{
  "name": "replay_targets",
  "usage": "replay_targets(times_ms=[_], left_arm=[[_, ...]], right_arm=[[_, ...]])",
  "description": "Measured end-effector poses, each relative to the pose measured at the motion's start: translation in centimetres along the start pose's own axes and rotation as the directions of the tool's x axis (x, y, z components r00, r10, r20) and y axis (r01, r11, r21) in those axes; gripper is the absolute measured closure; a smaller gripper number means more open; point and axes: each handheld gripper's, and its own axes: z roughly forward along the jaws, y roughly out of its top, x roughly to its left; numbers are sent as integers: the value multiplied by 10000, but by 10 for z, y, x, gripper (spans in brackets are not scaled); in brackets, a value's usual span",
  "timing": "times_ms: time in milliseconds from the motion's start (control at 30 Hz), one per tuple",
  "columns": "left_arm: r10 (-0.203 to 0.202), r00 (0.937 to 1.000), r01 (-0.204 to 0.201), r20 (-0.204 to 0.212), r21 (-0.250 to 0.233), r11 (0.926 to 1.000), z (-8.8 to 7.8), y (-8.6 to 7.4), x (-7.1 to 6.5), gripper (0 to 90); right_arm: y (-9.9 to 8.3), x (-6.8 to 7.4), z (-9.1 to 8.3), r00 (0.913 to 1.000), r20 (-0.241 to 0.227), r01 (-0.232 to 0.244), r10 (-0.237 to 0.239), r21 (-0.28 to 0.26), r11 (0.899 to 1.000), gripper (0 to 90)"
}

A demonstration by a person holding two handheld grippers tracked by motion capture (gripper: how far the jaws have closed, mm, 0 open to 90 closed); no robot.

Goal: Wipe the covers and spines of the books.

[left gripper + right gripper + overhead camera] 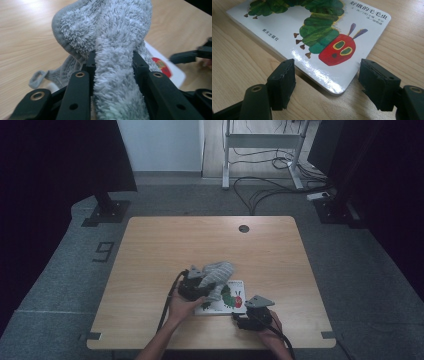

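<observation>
Mid-wipe: my left gripper (196,287) pinched the grey towel (117,45) over the book (317,42). Right gripper (327,82) stood spread at its corner; next, steady it.

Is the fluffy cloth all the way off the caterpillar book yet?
Mostly. The left gripper has the grey towel pinched and raised, and the caterpillar's red face already shows on the book. In the high view, part of the towel hangs over the book's left end. The right gripper waits open at the book's corner.

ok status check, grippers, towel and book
Left gripper shut on grey towel, lifted over book. Right gripper open at book corner. Nothing in the way.
</observation>
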Motion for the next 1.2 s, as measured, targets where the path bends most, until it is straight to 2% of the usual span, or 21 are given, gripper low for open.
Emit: replay_targets(times_ms=[33, 67, 100, 133, 233, 267, 367, 433, 567, 600, 633, 667, 733, 767, 800, 833, 933, 967, 1000, 1133, 1200], left_arm=[[0, 10000, 0, 0, 0, 10000, 0, 0, 0, 675], [186, 9998, -189, 122, 214, 9996, 9, 3, -11, 675], [186, 9998, -189, 122, 214, 9996, 9, 3, -11, 675], [405, 9990, -414, 208, 441, 9982, 21, 6, -23, 675], [512, 9983, -527, 271, 557, 9971, 30, 6, -31, 675], [592, 9977, -616, 335, 764, 9952, 39, 4, -38, 675], [723, 9971, -742, 228, 967, 9925, 48, 2, -42, 675], [659, 9975, -681, 261, 963, 9930, 49, 1, -41, 675], [444, 9985, -471, 312, 886, 9950, 45, 1, -36, 670], [343, 9992, -357, 185, 833, 9959, 39, -1, -29, 669], [343, 9992, -357, 185, 833, 9959, 39, -1, -29, 668], [146, 9999, -146, 8, 725, 9973, 31, -3, -22, 668], [37, 9997, -18, -239, 773, 9970, 21, -5, -10, 668], [37, 9997, -18, -239, 773, 9970, 21, -5, -10, 668], [-64, 9990, 100, -446, 807, 9967, 14, -9, 0, 668], [-64, 9990, 100, -446, 807, 9967, 14, -9, 0, 668], [-369, 9967, 431, -726, 864, 9953, 1, -18, 19, 668], [-369, 9967, 431, -726, 864, 9953, 1, -18, 19, 668], [-418, 9954, 494, -867, 871, 9950, -4, -22, 25, 668], [-523, 9939, 605, -975, 827, 9947, -8, -23, 29, 668], [-517, 9945, 588, -911, 777, 9952, -6, -21, 25, 668]], right_arm=[[0, 0, 0, 10000, 0, 0, 0, 0, 10000, 288], [0, 0, 0, 10000, -23, -19, 19, -3, 10000, 286], [0, 0, 0, 10000, -23, -19, 19, -3, 10000, 286], [0, -1, 0, 10000, -66, -46, 46, 10, 10000, 285], [0, -1, 0, 9999, -95, -62, 63, 13, 10000, 283], [0, -1, 0, 9999, -119, -60, 60, 9, 10000, 283], [0, -1, 0, 9999, -131, -70, 70, -1, 10000, 282], [0, -1, 0, 9999, -120, -52, 51, -6, 10000, 281], [0, -1, 0, 10000, -87, 9, -9, 9, 10000, 280], [0, -1, 0, 10000, -50, 22, -22, 14, 10000, 281], [0, -1, 0, 10000, -50, 22, -22, 14, 10000, 281], [0, -1, 0, 10000, -15, 42, -42, 25, 10000, 280], [0, 0, 0, 10000, 4, 71, -71, 45, 10000, 279], [0, 0, 0, 10000, 4, 71, -71, 45, 10000, 279], [0, 0, 0, 10000, 26, 85, -85, 45, 10000, 278], [0, 0, 0, 10000, 26, 85, -85, 45, 10000, 278], [0, 0, 0, 10000, 36, 58, -59, 43, 10000, 278], [0, 0, 0, 10000, 42, 58, -58, 43, 10000, 279], [0, 0, 0, 10000, 42, 59, -59, 50, 10000, 278], [0, -1, 0, 10000, 21, 61, -61, 40, 10000, 279], [0, -1, 0, 10000, 16, 47, -47, 34, 10000, 279]])
